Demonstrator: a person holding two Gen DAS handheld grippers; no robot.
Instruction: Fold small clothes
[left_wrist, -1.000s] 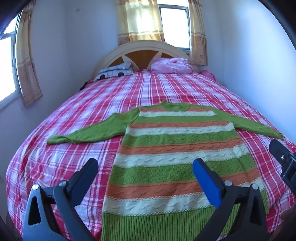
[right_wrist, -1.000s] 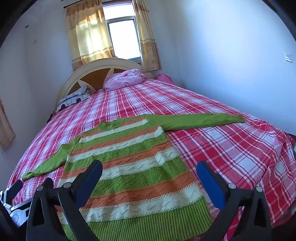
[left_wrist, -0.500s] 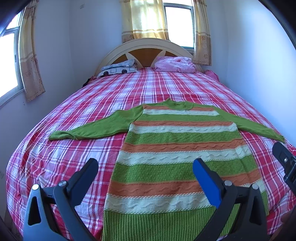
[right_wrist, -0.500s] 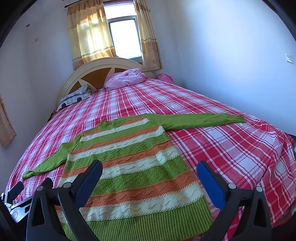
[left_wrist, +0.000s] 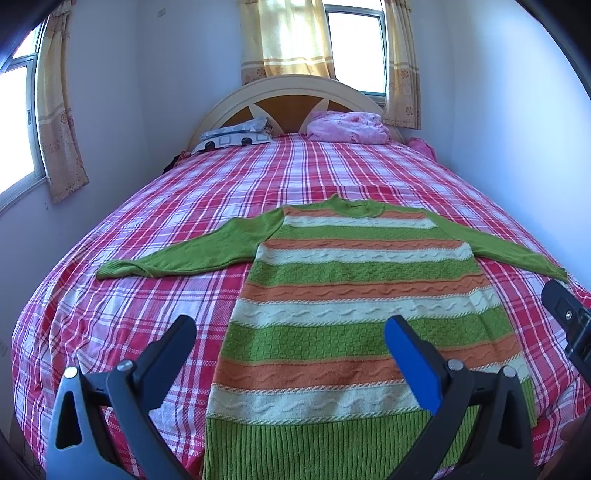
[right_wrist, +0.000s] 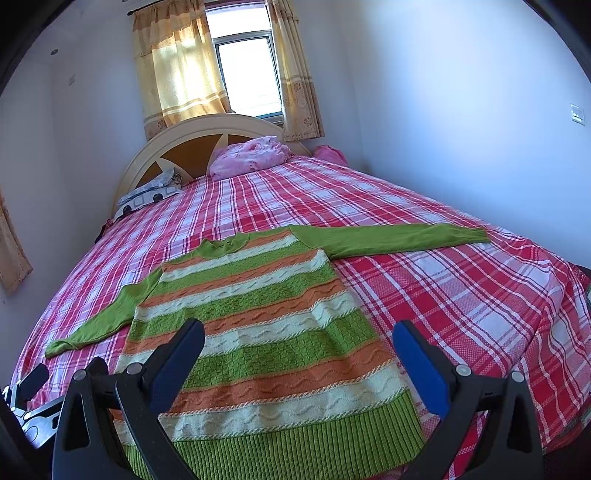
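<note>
A small knit sweater (left_wrist: 354, 295) with green, orange and cream stripes lies flat on the bed, both green sleeves spread out, hem towards me. It also shows in the right wrist view (right_wrist: 258, 332). My left gripper (left_wrist: 290, 332) is open and empty, held above the hem's left part. My right gripper (right_wrist: 299, 336) is open and empty, above the hem's right part. The right gripper's finger (left_wrist: 565, 317) shows at the right edge of the left wrist view. The left gripper's tip (right_wrist: 33, 380) shows at the lower left of the right wrist view.
The bed (left_wrist: 295, 177) has a red, pink and white plaid cover. A pink pillow (left_wrist: 347, 127) and a patterned pillow (left_wrist: 232, 136) lie by the headboard (left_wrist: 295, 99). Walls stand close on the left and right. Curtained windows are behind the bed.
Both grippers have tilted up and back a little, so more of the wall and windows shows. The sweater has not moved. Both grippers remain open.
</note>
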